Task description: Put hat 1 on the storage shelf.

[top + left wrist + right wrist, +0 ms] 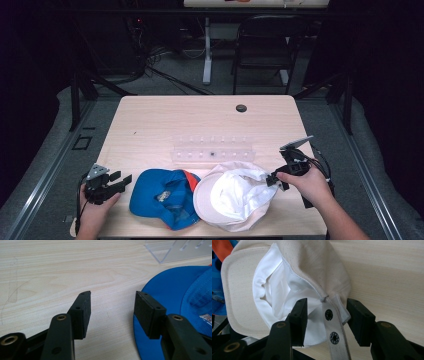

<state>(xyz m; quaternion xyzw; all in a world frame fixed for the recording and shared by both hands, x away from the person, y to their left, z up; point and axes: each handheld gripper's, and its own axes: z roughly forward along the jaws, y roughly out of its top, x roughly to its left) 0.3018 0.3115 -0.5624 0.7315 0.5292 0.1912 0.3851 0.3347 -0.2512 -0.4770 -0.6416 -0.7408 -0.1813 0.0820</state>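
White cap (pixel 235 197) near the table's (pixel 165 120) front edge; right gripper (pixel 325 312) spread around its strap (pixel 334 332), left gripper (pixel 112 312) apart.

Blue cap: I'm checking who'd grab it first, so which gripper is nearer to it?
Left. The left gripper sits open right at the blue cap's brim; the right gripper is beyond it, at the white cap.

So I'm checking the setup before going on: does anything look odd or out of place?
The white cap lies upside down, lining up, overlapping the blue cap. Its snap strap sits loose between the right gripper's open jaws. Nothing looks damaged.
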